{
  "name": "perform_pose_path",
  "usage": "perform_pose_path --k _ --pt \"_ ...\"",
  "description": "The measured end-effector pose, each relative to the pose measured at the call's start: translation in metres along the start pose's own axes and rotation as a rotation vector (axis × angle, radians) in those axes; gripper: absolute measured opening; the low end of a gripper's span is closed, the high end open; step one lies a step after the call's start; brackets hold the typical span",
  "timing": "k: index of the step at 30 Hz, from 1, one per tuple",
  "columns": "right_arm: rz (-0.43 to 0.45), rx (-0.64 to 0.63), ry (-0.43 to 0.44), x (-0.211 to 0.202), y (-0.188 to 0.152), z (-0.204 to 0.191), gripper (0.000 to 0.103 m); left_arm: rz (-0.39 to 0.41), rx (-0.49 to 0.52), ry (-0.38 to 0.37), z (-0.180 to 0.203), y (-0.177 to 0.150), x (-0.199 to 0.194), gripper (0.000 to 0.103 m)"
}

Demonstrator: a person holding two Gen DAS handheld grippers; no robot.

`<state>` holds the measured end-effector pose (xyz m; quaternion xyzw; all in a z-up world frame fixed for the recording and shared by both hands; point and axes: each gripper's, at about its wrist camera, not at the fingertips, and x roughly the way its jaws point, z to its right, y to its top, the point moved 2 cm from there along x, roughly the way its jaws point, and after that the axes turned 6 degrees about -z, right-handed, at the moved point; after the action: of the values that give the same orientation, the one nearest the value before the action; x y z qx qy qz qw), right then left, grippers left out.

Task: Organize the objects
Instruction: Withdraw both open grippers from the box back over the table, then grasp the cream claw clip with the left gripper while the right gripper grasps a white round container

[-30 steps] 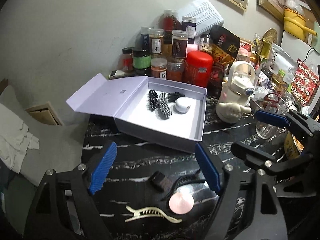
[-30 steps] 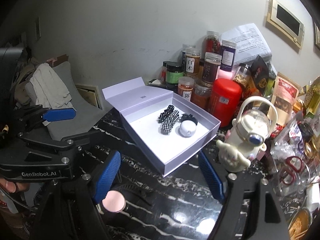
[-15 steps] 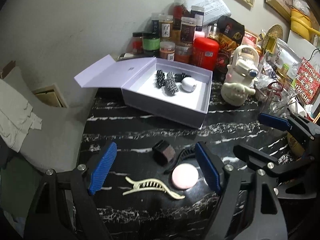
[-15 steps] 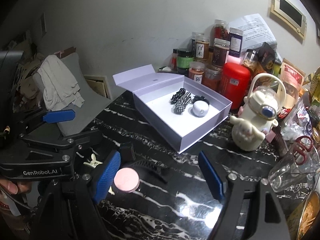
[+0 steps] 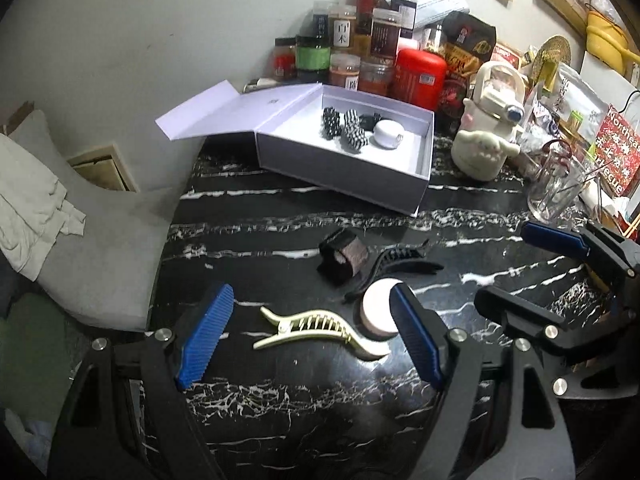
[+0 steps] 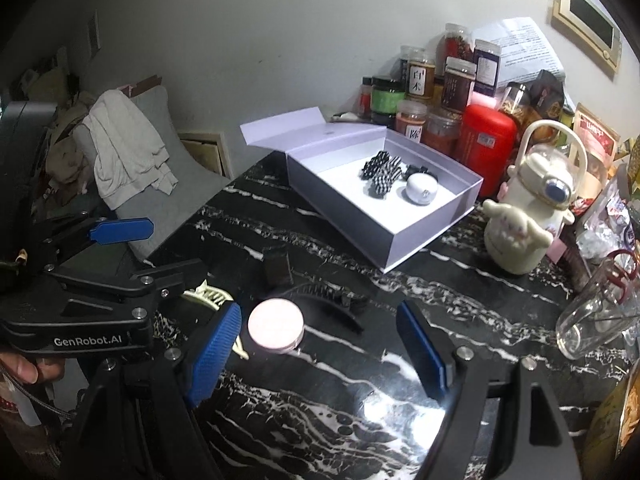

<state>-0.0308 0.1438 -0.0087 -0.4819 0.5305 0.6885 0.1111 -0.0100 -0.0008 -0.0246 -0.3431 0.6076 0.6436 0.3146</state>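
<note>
A lived-in home – spice jars, snack bags, cushioned chair beside marble table

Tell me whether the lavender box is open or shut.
Open. The box has its lid folded flat back to the left, and clips and a white case show inside.

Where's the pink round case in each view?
Left wrist: pink case low centre-right, partly behind the left gripper's right finger.
Right wrist: low centre-left, between the right gripper's fingers.
Shared landmark: open box behind it.
</note>
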Motion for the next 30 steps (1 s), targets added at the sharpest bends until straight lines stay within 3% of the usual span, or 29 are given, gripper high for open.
perform_pose_path --k 17,30 --pt "-0.088 -0.009 0.021 0.037 -0.025 -0.013 0.081 -0.075 -0.029 -0.031 -0.018 -0.028 0.034 0.080" --pt "-0.146 -0.018 0.032 0.066 -0.021 -0.015 0.081 -0.141 -0.045 -0.085 -0.026 -0.025 0.063 0.079"
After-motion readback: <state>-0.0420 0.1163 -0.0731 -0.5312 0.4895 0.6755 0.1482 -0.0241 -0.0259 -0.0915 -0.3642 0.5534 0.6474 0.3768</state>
